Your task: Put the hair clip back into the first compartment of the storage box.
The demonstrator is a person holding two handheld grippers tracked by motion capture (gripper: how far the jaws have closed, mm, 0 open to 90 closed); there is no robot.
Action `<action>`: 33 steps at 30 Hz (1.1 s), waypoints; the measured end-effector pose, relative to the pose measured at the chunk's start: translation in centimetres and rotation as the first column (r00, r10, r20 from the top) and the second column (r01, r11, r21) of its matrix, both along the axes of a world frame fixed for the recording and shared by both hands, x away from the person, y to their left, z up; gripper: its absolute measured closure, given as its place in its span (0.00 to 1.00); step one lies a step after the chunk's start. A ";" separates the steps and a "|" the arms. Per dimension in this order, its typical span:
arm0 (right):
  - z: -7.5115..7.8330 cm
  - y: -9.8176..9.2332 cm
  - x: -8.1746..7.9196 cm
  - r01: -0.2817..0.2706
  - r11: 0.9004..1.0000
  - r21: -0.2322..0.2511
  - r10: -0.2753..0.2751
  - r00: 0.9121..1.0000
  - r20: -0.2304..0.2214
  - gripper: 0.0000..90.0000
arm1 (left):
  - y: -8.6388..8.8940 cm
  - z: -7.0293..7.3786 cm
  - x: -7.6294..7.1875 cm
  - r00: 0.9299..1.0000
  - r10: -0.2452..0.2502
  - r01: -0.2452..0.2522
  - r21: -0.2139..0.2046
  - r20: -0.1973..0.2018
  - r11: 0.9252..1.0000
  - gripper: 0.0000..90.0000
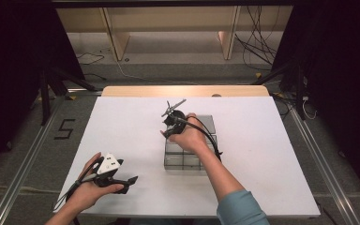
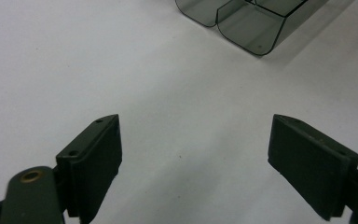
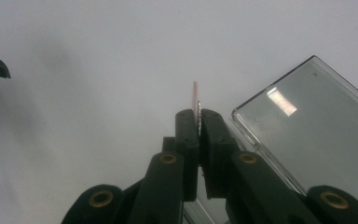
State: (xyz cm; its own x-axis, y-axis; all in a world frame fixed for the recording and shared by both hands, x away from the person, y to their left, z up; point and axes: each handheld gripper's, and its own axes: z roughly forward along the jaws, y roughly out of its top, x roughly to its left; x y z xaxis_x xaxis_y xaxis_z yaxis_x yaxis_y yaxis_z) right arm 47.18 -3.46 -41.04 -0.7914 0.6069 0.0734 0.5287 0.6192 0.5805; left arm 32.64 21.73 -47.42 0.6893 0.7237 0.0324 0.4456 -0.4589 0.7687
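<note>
Jaws of right gripper (image 3: pixel 198 122) pinch thin strip (image 3: pixel 196 100).

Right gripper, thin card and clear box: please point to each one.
Right gripper (image 3: pixel 198 122), right gripper view, between its shut fingers.
Thin card (image 3: pixel 195 95), right gripper view, free upper edge.
Clear box (image 2: pixel 249 25), left gripper view, rounded wall.

Two black handheld grippers. Left gripper (image 1: pixel 130 179) topped by a pale grey three-cornered plate, with a dark cable trailing back past the left hand (image 1: pixel 86 190). Right gripper (image 1: pixel 167 134) with a black cable looping over the right hand (image 1: pixel 190 136). Thick flat black pads (image 2: pixel 100 158) on angular links, brass-coloured pivot pins at the joints. Teal sleeve on the right arm; left forearm apparently bare.
</note>
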 end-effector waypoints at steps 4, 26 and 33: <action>0.0 -0.2 0.0 0.007 1.000 -0.001 -0.007 1.000 -0.002 0.97 | 0.0 0.0 0.0 1.000 0.001 -0.001 0.000 0.000 1.000 0.19; -0.4 -1.1 0.1 0.033 0.999 -0.016 -0.033 0.999 -0.021 0.97 | 0.0 0.0 0.0 1.000 0.001 -0.001 0.003 0.003 1.000 0.19; -0.6 -1.3 0.1 0.042 0.999 -0.020 -0.042 0.999 -0.022 0.97 | 0.0 0.0 0.0 1.000 0.003 -0.003 -0.001 0.002 1.000 0.19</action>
State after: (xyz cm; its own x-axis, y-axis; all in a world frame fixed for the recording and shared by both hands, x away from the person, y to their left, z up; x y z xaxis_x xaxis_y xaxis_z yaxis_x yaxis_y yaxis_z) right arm 47.33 -4.81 -41.62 -0.7634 0.6411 0.0790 0.5674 0.6070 0.5564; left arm 32.64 21.75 -47.44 0.6872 0.7257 0.0329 0.4457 -0.4569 0.7698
